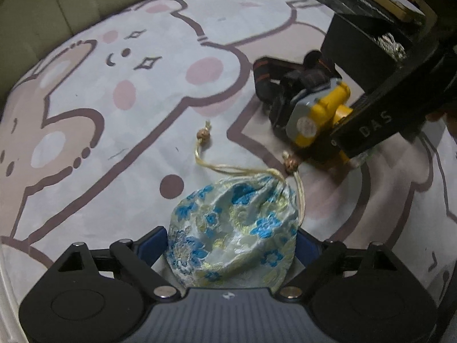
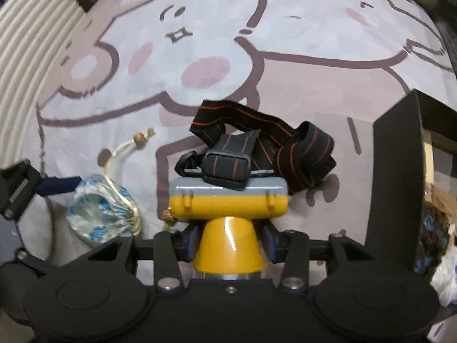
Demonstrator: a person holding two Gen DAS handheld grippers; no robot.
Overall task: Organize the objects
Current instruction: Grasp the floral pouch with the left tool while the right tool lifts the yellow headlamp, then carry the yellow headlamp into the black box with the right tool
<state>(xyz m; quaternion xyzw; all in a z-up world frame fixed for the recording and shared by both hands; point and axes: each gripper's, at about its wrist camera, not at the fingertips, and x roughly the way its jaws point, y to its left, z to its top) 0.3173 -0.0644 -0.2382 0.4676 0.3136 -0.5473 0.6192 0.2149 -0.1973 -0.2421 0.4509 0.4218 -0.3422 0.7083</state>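
The left hand-held gripper [image 1: 231, 237] stands wide, its blue pads on either side of a drawstring pouch [image 1: 231, 228] of pale brocade with blue and gold flowers. The pouch sits between the pads; whether they press on it cannot be told. Its gathered mouth points away from the gripper, toward the headlamp, and two cream cords [image 1: 200, 160] with wooden beads trail out from it over the mat.

The right hand-held gripper [image 2: 230, 240] is partly spread around the yellow cone of a headlamp [image 2: 228, 200]. The blue pads sit close beside the cone on both sides; contact is not clear. The cone's wide lens end faces back toward the gripper, and the grey-and-yellow body lies crosswise beyond it, its long axis running left to right in the right wrist view. A black elastic strap [image 2: 257, 143] with orange stripes lies bunched on the far side of the body.

In the left wrist view, the right gripper's black arm shows the letters "DAS" [image 1: 374, 125] in grey.

Pouch and headlamp lie just beside each other on a cartoon mat [image 1: 114, 114] printed with bear faces in pink, brown and pale blue. To the right of the headlamp stands an open black box [image 2: 397, 185] holding some items too unclear to name.
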